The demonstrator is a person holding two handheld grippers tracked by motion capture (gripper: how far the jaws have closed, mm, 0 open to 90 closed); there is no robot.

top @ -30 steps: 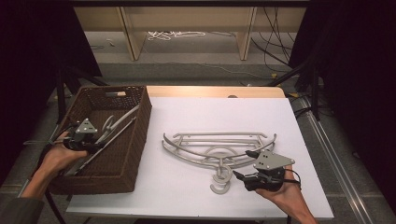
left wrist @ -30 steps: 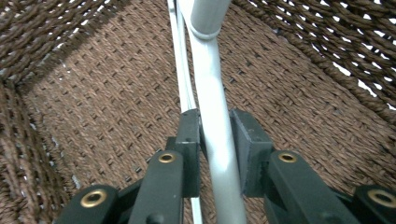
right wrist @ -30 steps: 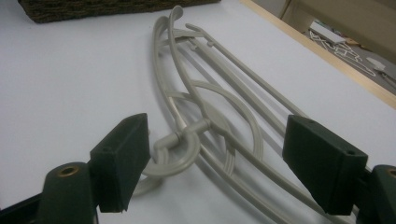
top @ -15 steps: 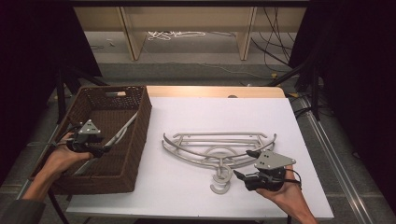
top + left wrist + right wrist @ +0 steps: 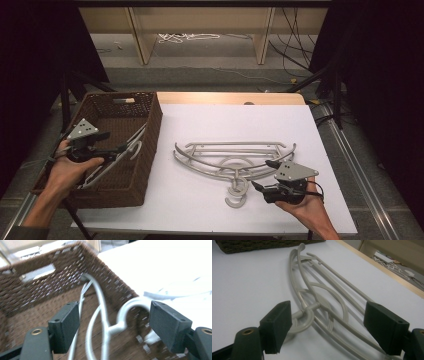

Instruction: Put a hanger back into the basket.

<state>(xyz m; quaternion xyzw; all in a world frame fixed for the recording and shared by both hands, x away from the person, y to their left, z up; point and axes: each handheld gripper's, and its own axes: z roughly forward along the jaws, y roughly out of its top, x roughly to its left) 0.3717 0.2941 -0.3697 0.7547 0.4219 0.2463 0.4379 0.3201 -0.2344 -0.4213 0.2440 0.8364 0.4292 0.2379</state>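
- The white table (image 5: 210,120) is carrying a brown wicker basket (image 5: 150,135) at its left edge, with a grey hanger (image 5: 107,162) lying inside it, its hook leaning near the basket's right wall.
- More stacked hangers (image 5: 232,157) are lying flat on the table's middle, hooks pointing toward the person.
- The left hand (image 5: 67,167) is reaching over the basket, holding the left gripper (image 5: 122,147) roughly level; its jaws have just been opening and are standing wide, the hanger's hook (image 5: 130,307) loose between them.
- The right hand (image 5: 300,200) is resting near the table's front edge, its right gripper (image 5: 262,175) spread open, aimed at the stack's hooks without touching.
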